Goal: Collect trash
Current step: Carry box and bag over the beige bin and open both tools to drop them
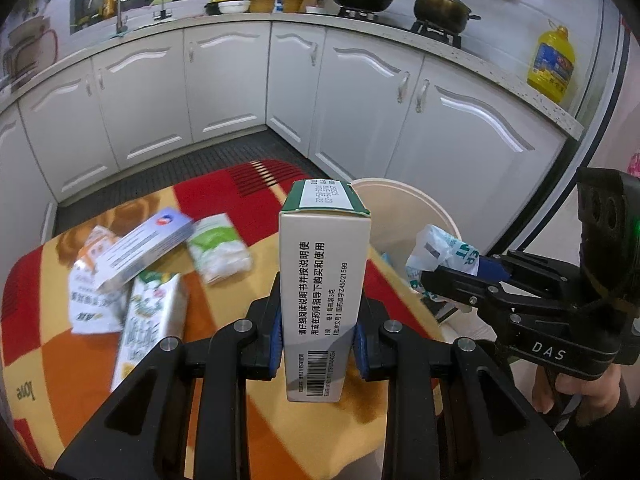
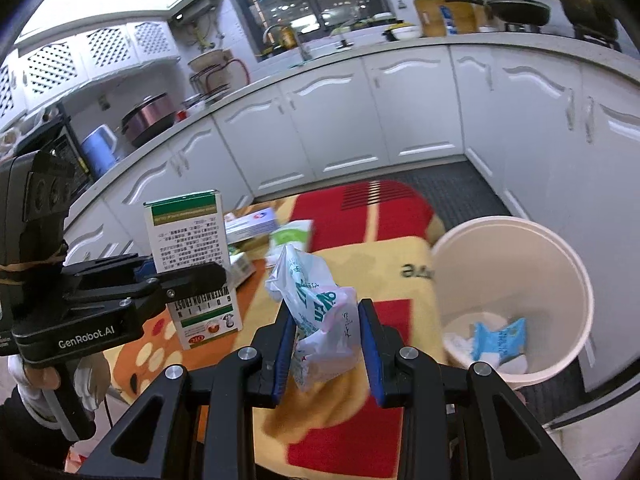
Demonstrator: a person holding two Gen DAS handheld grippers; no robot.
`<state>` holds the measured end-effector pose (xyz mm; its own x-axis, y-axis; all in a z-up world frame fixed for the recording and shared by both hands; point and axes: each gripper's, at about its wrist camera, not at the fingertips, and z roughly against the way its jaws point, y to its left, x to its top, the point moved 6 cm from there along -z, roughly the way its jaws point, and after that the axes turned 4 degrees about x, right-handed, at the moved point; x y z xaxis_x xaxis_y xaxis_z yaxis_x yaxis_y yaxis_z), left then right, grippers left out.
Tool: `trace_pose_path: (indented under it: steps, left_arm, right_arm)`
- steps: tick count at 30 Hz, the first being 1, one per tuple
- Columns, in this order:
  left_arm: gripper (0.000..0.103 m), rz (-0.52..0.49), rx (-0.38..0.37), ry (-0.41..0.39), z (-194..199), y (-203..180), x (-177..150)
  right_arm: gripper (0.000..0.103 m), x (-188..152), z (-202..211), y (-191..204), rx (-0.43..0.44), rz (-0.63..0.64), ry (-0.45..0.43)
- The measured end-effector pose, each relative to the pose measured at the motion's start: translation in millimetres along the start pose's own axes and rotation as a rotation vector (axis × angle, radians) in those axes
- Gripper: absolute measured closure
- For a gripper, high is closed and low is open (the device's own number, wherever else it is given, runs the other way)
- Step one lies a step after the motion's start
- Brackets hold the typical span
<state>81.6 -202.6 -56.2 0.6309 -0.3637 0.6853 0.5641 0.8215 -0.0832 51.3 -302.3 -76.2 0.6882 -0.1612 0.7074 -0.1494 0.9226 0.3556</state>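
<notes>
My left gripper is shut on a tall white medicine box with a green top, held upright above the table. It shows at the left of the right wrist view too, where the left gripper holds the box side-on. My right gripper is shut on a crumpled white plastic bag with green print. In the left wrist view, the right gripper and the bag hang by the rim of a white bin. The bin stands off the table's right edge and holds a blue wrapper.
A red, orange and yellow cloth covers the table. On its left lie a blue-white flat box, a milk carton, a white-orange packet and a green-white packet. White kitchen cabinets and a dark floor mat lie beyond.
</notes>
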Motion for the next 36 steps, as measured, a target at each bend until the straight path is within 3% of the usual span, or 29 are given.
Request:
trace_pose_path:
  steps: [19,36]
  left_arm:
    - [0.078,-0.039,-0.093,0.037,-73.3,-78.3,38.0]
    - [0.078,0.010,-0.110,0.106,-143.3,-94.9,48.1]
  right_arm:
    - [0.073,2.2,15.6,-111.6,-0.170,-0.150,-0.011]
    - [0.073,-13.0,-16.5,-170.3,-0.220,-0.229,0.063]
